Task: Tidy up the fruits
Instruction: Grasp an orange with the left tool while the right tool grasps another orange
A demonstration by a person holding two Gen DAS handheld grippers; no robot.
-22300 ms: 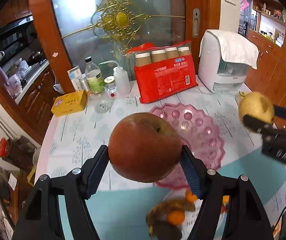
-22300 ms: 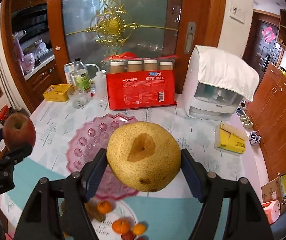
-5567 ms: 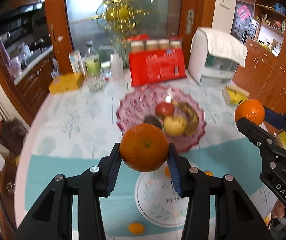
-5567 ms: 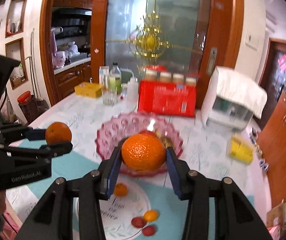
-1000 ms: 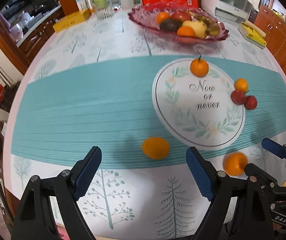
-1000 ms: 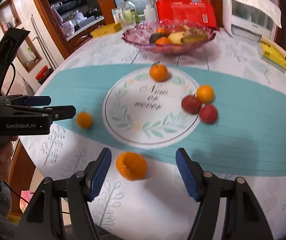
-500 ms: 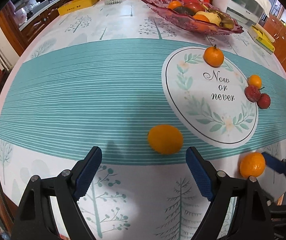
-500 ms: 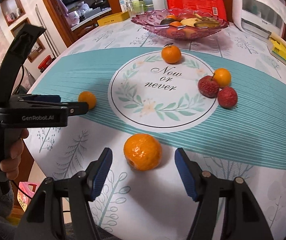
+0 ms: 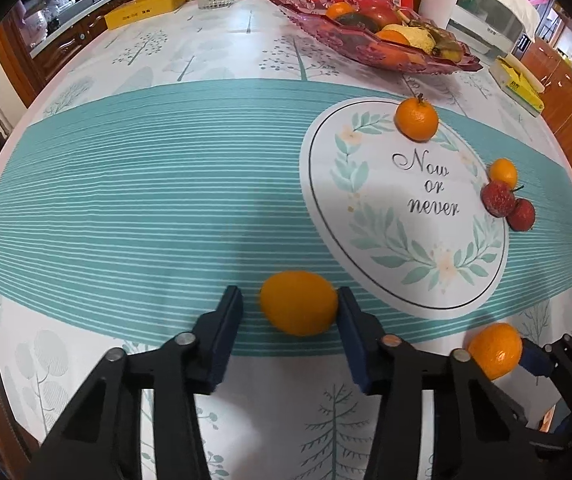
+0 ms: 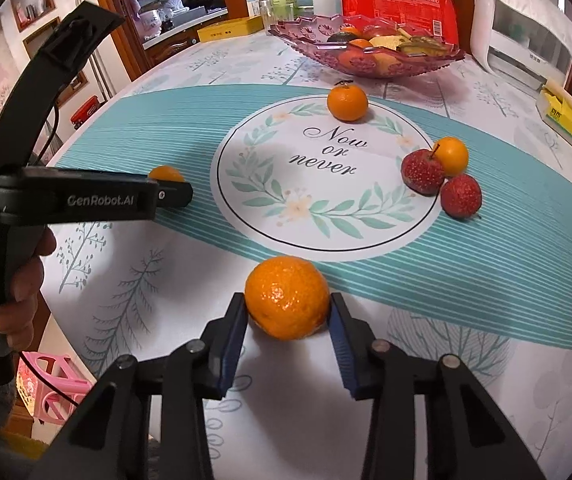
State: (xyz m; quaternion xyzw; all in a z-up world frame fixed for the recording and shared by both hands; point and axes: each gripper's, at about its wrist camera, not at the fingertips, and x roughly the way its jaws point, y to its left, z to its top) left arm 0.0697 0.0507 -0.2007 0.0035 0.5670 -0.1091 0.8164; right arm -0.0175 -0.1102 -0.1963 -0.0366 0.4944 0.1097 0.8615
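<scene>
A: Look at the left gripper (image 9: 290,312). Its jaws are closing round the smooth little orange fruit (image 9: 299,303) on the teal stripes of the tablecloth (image 9: 146,184). The right pad touches the peel; there's a thin gap on the left, so it isn't pinched yet.

B: The right gripper (image 10: 288,316) is closing too, and its blue pads sit against both sides of a dimpled mandarin (image 10: 287,297) on the white near edge of the cloth, just short of the teal band.

A: From the left camera that mandarin only peeks out at the lower right, half behind the gripper's arm, so you can't judge the grip from there.

B: Likewise the right camera shows only a sliver of the little orange fruit above the left tool's black finger. It does show the person's hand (image 10: 22,284) on that tool's handle, which the left camera doesn't.

A: Further out, on the round "Now or never" print (image 10: 326,168), there's a stemmed mandarin (image 10: 347,103) at the far edge.

B: At its right edge, two red fruits (image 10: 440,182) and a small orange one (image 10: 451,156) touch in a cluster. Beyond, the pink glass bowl (image 10: 310,40) holds the sorted fruit, with the red package (image 10: 398,0) behind it.
</scene>
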